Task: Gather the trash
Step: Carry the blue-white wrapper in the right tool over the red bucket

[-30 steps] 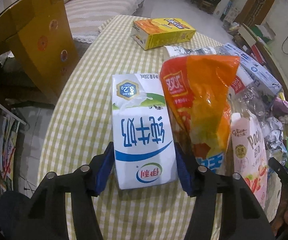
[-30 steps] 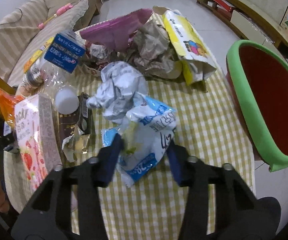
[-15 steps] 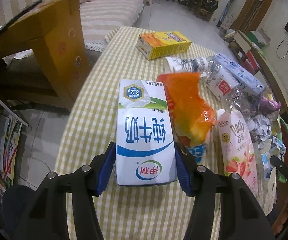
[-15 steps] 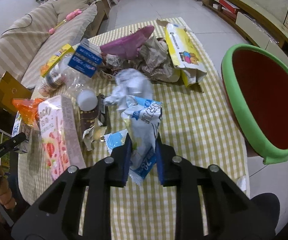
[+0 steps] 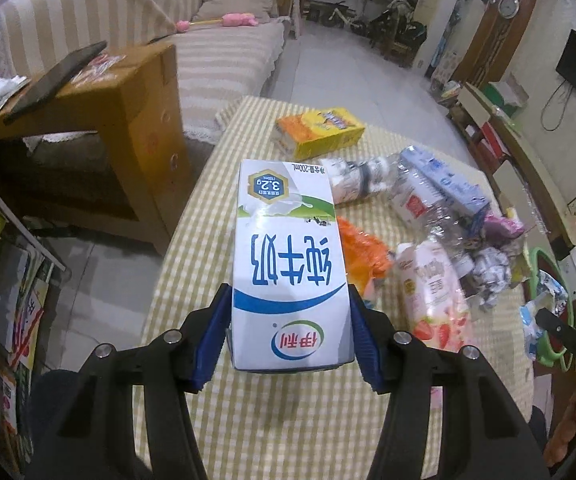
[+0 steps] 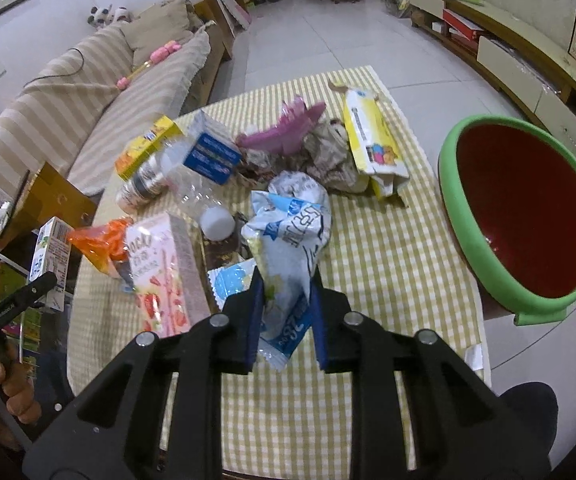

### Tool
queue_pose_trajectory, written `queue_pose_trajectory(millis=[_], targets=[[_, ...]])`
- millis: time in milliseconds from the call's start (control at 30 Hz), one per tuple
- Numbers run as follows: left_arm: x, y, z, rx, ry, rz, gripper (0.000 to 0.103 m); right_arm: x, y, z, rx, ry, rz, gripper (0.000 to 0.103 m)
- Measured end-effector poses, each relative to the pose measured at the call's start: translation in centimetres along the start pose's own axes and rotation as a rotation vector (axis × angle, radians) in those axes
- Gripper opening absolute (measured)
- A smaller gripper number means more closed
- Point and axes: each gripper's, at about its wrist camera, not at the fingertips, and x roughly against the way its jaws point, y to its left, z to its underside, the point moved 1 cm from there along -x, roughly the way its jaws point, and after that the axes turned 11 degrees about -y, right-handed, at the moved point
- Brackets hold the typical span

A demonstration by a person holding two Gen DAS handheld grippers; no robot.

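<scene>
My left gripper is shut on a white and blue milk carton and holds it in the air above the checked tablecloth. The right wrist view catches the same carton at its left edge. A crumpled blue and white snack bag is pinched between the blue pads of my right gripper, raised off the table. A green bin with a red inside stands off the table's right edge.
Litter on the table: a pink Pocky box, an orange bag, a clear bottle, a yellow box, crumpled paper, a yellow-white bag. A cardboard box and sofa stand left.
Both grippers have risen with their loads. The right gripper's jaws have shut on the snack bag and lifted it off the table. The carton now hangs higher above the cloth.
</scene>
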Motion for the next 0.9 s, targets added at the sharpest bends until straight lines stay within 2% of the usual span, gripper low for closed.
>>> queue_pose_trajectory(millis=[367,567,900], targets=[[1.5,-4.1,-1.4,-0.065,-0.018,0.099,0.053,1.4,-0.8,-1.4,-0.015,-0.044,0.005,0.021],[1.6,-7.1,-2.0,-0.100,-0.018,0.155,0.053,2.3,-3.2,-2.2,-0.053,-0.075,0.029,0.021],[1.4,-15.1,-2.9,-0.193,-0.020,0.288,0.053,4.4,-8.7,-3.6,-0.131,-0.133,0.097,0.021]])
